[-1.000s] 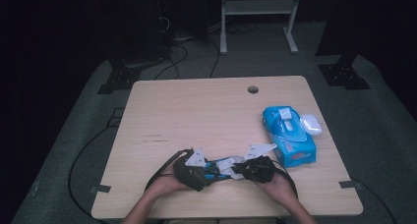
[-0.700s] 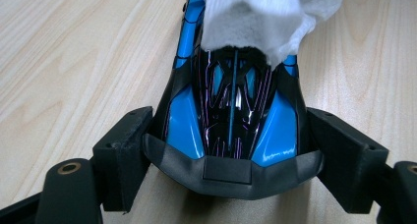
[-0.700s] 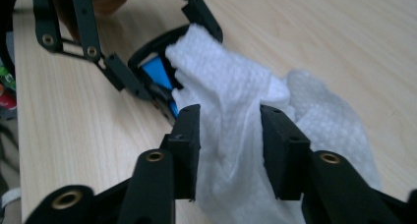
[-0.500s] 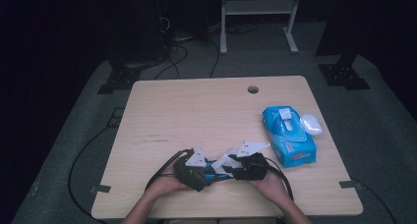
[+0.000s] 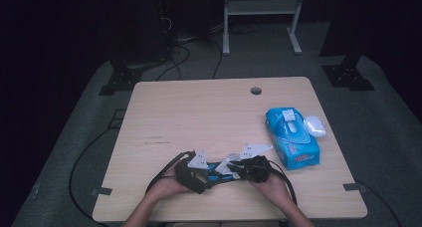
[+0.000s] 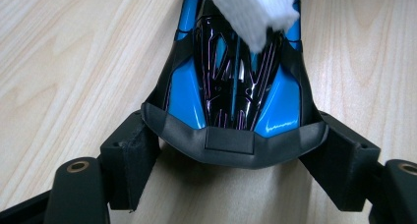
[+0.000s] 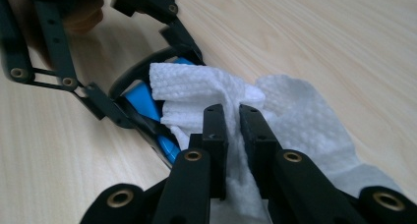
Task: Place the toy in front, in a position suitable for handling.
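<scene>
So the left gripper (image 6: 236, 135) clamps the tail of a blue toy car (image 6: 231, 86) flat on the table (image 5: 199, 112), nose toward the right gripper (image 7: 233, 121), which has just closed tight on a white wipe (image 7: 206, 94) draped over the car's far end.

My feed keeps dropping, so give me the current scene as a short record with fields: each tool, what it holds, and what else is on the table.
left tool: jaws set against both sides of the blue and black toy car, holding it on the table
right tool: jaws have just been closing, now pinched on the white wipe
wipe position: draped over the car's far end
work area: near edge of the table, between both hands
wipes pack: blue, lying at the table's right side
small white object: beside the pack, kind unclear
</scene>
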